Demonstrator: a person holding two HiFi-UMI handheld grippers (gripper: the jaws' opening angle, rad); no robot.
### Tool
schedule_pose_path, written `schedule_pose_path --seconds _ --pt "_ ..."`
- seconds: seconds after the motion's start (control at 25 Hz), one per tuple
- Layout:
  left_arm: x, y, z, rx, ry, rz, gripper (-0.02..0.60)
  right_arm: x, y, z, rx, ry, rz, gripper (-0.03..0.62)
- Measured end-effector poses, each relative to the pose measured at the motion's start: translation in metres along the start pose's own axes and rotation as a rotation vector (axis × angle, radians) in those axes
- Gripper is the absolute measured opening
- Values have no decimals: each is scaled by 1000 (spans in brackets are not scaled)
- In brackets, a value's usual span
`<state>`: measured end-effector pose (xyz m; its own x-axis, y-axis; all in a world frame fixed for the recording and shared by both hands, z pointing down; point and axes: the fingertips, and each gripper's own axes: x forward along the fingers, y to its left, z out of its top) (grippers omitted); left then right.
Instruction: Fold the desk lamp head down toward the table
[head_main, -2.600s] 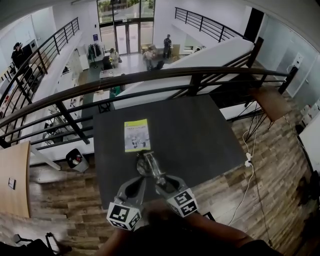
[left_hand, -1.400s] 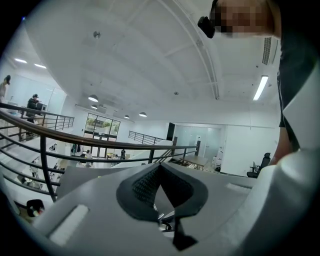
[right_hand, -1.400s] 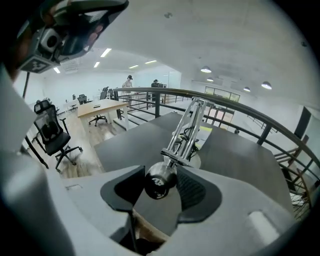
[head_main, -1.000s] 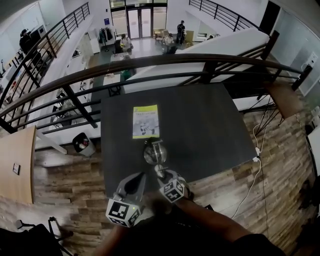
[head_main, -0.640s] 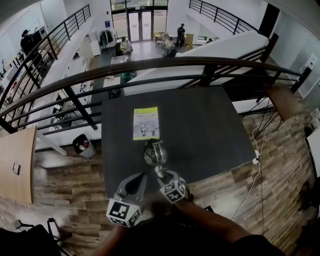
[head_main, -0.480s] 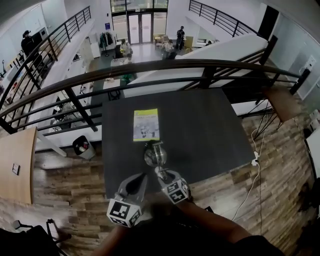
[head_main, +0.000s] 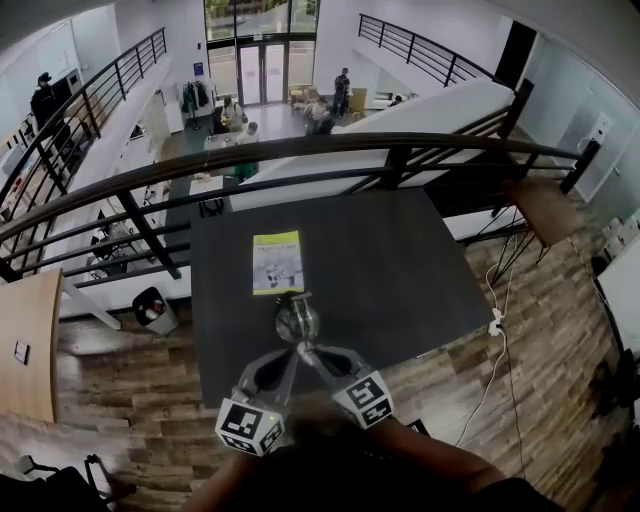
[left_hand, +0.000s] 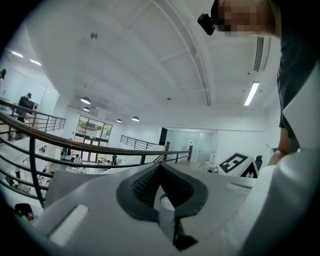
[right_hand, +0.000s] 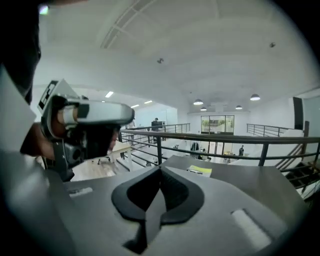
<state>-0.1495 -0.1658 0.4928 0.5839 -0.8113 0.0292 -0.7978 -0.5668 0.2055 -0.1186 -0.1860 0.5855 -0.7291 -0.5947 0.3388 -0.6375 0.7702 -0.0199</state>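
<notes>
The desk lamp's round silver head (head_main: 297, 320) lies low over the dark table (head_main: 400, 270) in the head view, near the front edge. Both grippers hover above it, their tips nearly meeting just in front of the head. My left gripper (head_main: 291, 353) (left_hand: 159, 165) has its jaws together with nothing seen between them. My right gripper (head_main: 305, 351) (right_hand: 160, 167) has just been closing; its jaws now meet on nothing. Neither gripper view shows the lamp. The right gripper view catches the left gripper's body (right_hand: 85, 125) alongside.
A yellow-green booklet (head_main: 277, 263) lies on the table beyond the lamp. A dark railing (head_main: 300, 150) runs along the far table edge, with a drop to a lower floor behind it. A white cable (head_main: 495, 320) trails on the wooden floor at right.
My right gripper has risen off the lamp's arm and its jaws have shut. The left gripper has lifted a little. Both now sit larger and closer in the head view.
</notes>
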Motion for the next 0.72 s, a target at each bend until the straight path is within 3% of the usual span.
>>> schedule_pose_path --seconds 0.24,0.72 --pt "6 -19 8 13 -37 -11 2 -36 15 37 -6 -136 68 3" --pt "11 -105 1 44 -47 55 2 -119 12 29 -6 -180 171 3"
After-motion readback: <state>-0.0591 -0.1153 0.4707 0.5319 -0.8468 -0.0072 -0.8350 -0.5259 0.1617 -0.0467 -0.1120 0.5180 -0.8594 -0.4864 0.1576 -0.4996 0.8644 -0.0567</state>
